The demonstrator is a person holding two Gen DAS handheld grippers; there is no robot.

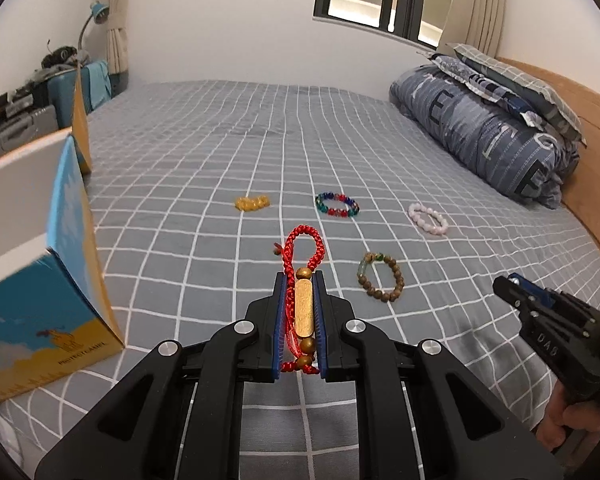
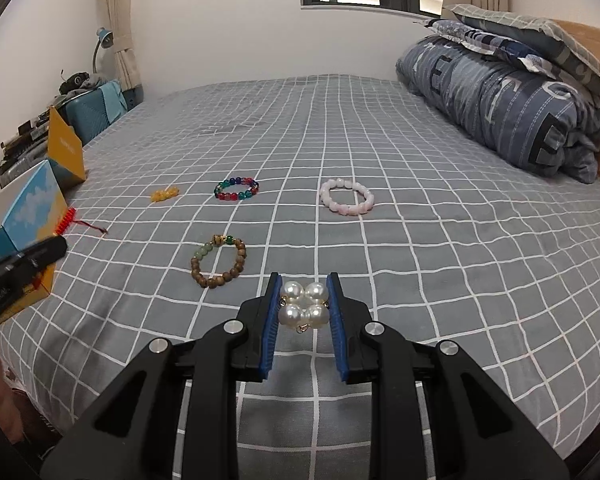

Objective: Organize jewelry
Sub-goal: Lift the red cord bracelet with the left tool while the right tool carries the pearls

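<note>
At the left edge of the bed (image 1: 228,128), a blue-and-yellow cardboard box (image 1: 66,276) stands open, its flap raised; just beside it the left gripper (image 1: 299,280) is clenched on a red braided cord bracelet (image 1: 300,276), the gold bar and brown beads pinched between the blue pads and the red loop sticking out past the fingertips, above the grey checked sheet. Further across the bed, a small yellow bead bracelet (image 1: 253,203) lies bunched toward the box side; a multicoloured glass bead bracelet (image 1: 337,205) sits near it in the middle; nearer the front edge lies a brown wooden bead bracelet (image 1: 381,277) with a few green beads; a pale pink bead bracelet (image 1: 428,219) lies well apart to the right. The right gripper (image 2: 303,282) grasps a cluster of white pearls (image 2: 303,306) between its pads, over the sheet near the front edge; a rolled blue duvet (image 2: 512,96) and pillows lie along the right edge by the wooden headboard.
</note>
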